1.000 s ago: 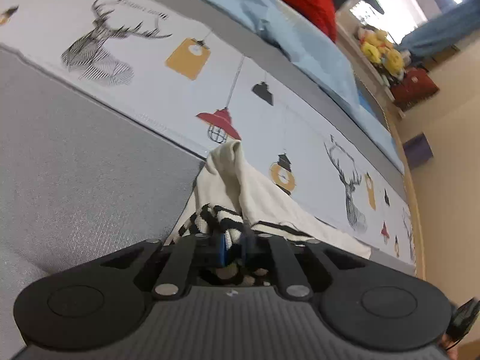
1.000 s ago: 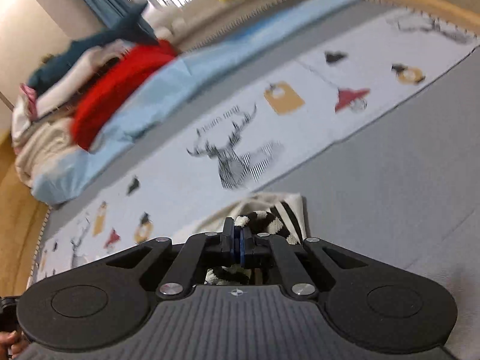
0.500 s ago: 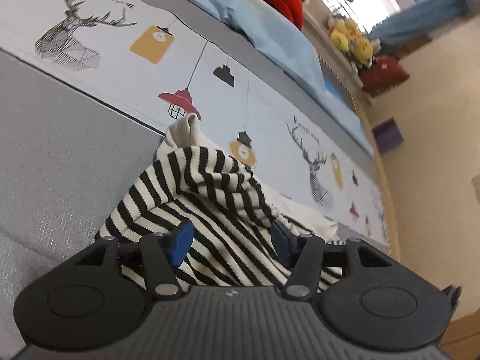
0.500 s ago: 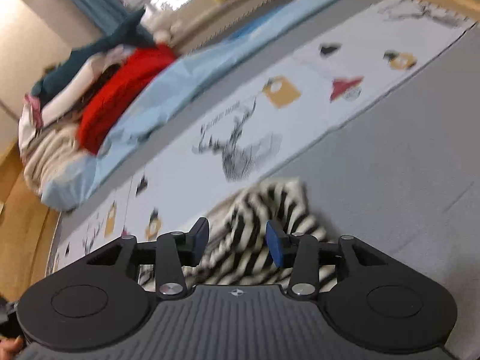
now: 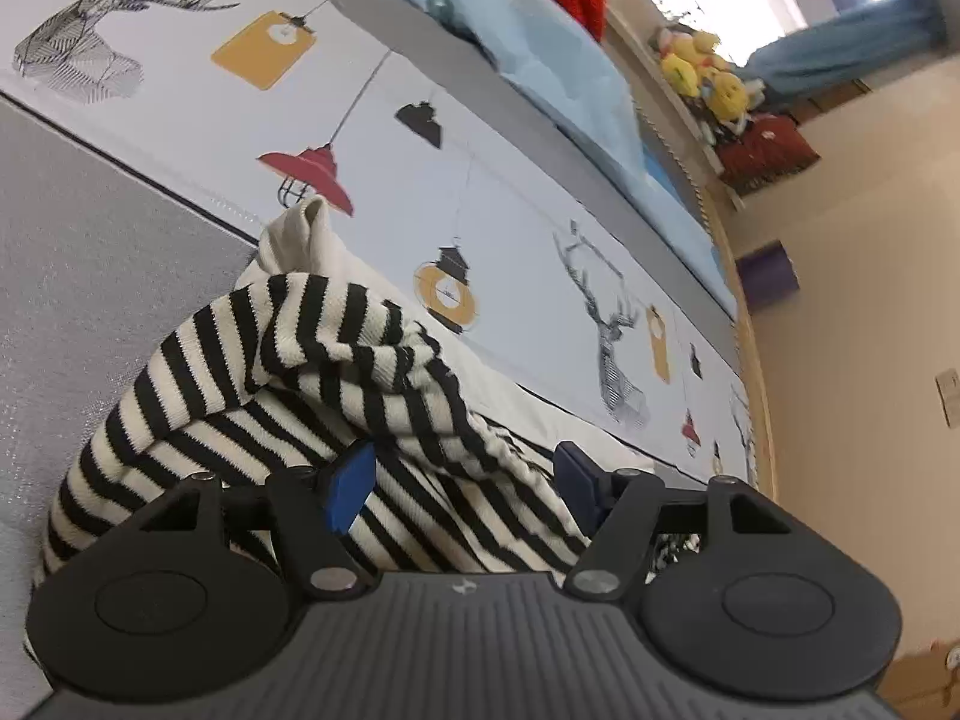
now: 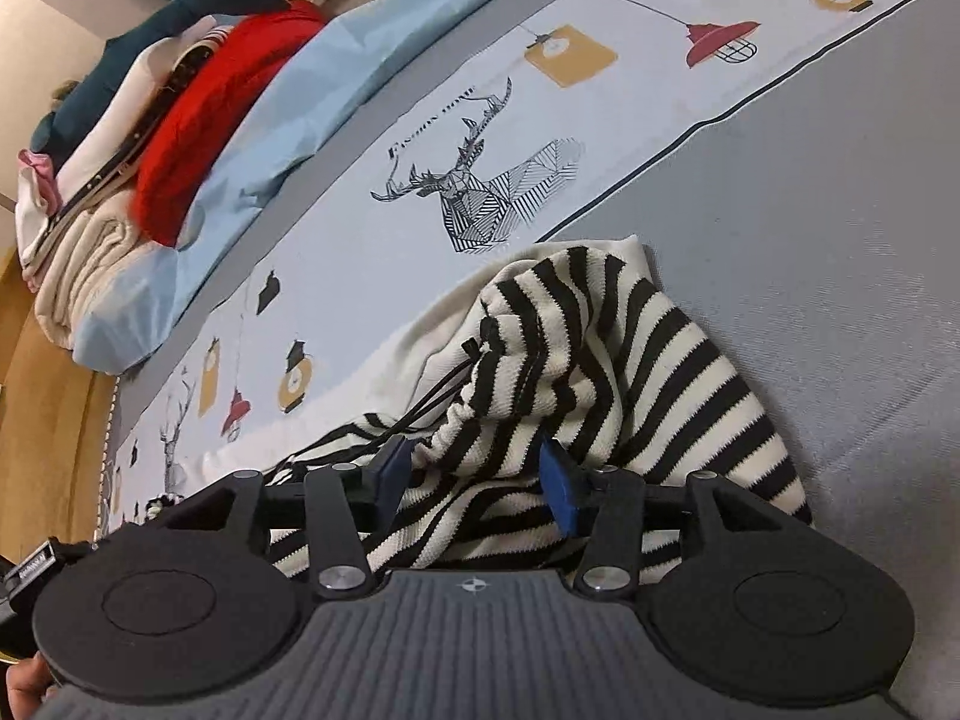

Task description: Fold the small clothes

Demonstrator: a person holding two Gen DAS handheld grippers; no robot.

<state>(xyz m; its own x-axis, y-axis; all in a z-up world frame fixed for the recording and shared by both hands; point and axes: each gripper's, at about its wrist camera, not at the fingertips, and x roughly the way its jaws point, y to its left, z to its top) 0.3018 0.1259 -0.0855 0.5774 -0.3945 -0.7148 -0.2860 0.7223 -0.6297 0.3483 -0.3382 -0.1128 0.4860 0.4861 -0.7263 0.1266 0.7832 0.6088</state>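
Note:
A small black-and-cream striped garment (image 5: 336,348) lies crumpled on the bed, half on the grey cover and half on the printed sheet. Its plain cream part (image 5: 306,234) pokes up behind the stripes. My left gripper (image 5: 462,480) hovers just over the striped cloth; its jaws are opening and the blue pads (image 5: 348,480) stand apart without pressing the fabric. From the other side, the same garment (image 6: 630,348) shows a black drawstring (image 6: 444,390). My right gripper (image 6: 475,477) is also opening over a striped fold, its pads clear of the cloth.
The grey cover (image 5: 90,276) meets a white sheet printed with deer and lamps (image 6: 480,204). Behind it lie a light blue quilt (image 6: 312,78) and a pile of red and cream clothes (image 6: 198,102). Plush toys (image 5: 702,72) and a purple box (image 5: 768,270) stand by the wall.
Both grippers were shut on the striped garment a second ago; both have opened and let it drop into a heap. Both hands have sunk slightly closer to it.

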